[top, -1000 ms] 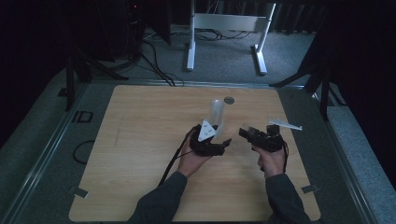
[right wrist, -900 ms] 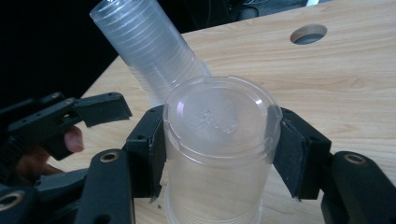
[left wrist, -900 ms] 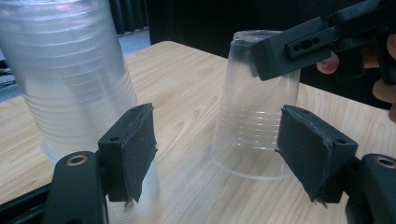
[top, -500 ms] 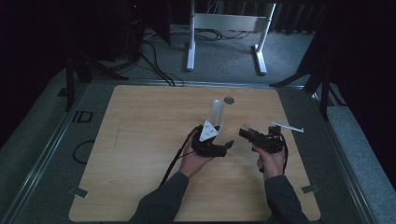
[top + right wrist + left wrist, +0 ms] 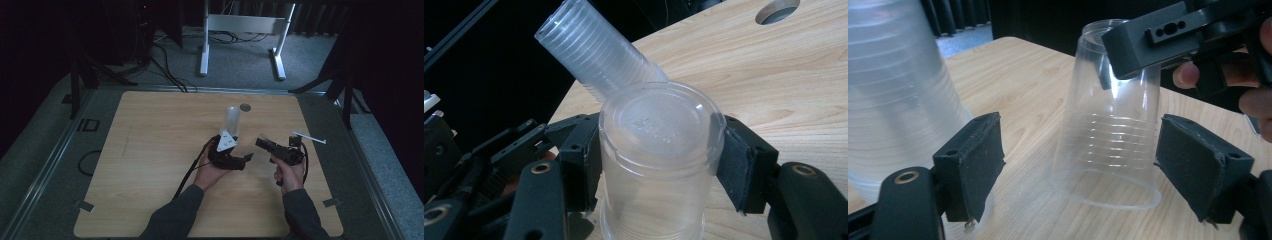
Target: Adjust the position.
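A single clear plastic cup [image 5: 1108,150] stands upside down on the wooden table [image 5: 150,150]. My right gripper [image 5: 661,162] is shut on that cup [image 5: 659,130] near its upturned base. My left gripper [image 5: 1085,170] is open, one pad on each side of the cup's lower part and clear of its wall. In the left gripper view the right gripper [image 5: 1148,42] reaches in from the upper right. A tall stack of nested clear cups [image 5: 232,119] stands just behind the left gripper [image 5: 245,159], close to the right gripper [image 5: 261,142]. The stack [image 5: 594,55] rises behind the held cup.
A round hole [image 5: 245,107] is cut in the table just beyond the stack. A black cable [image 5: 187,175] trails from the left gripper toward the front edge. A white metal frame [image 5: 242,22] stands on the floor past the table's far edge.
The right gripper has shifted slightly left toward the left gripper and tilted, so its grey plate now shows edge-on. The stack has not moved.
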`<move>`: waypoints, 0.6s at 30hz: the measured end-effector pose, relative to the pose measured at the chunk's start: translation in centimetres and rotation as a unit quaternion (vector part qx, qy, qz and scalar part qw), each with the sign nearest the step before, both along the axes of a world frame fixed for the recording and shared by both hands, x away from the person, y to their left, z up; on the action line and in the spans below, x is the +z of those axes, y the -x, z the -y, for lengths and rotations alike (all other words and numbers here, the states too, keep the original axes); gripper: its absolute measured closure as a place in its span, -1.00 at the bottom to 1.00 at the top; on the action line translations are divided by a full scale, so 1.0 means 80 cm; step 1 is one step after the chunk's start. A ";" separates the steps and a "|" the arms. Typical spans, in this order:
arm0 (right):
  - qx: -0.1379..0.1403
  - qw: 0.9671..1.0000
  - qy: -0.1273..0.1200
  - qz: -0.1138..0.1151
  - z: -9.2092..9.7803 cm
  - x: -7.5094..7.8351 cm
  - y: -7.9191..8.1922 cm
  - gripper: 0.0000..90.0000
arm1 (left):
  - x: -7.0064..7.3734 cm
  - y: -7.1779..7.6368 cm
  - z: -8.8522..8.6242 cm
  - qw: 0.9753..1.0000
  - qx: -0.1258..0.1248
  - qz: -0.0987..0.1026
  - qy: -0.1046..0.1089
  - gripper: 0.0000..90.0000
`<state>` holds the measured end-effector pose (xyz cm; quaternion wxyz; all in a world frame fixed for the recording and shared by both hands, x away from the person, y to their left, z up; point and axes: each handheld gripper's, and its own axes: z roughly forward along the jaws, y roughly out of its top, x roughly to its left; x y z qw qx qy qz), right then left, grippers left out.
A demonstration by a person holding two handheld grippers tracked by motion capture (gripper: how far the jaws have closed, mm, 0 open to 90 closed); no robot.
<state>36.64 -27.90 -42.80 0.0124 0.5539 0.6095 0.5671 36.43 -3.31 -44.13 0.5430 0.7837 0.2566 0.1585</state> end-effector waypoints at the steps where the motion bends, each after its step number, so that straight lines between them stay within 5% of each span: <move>1: 0.001 1.000 -0.001 0.000 0.000 -0.001 0.000 -0.09 | 0.000 0.000 0.001 1.000 -0.005 0.000 0.001 -0.60; 18: 0.010 0.998 -0.055 -0.021 0.003 -0.009 -0.001 -0.09 | -0.007 0.002 0.010 1.000 -0.021 -0.002 -0.001 -0.65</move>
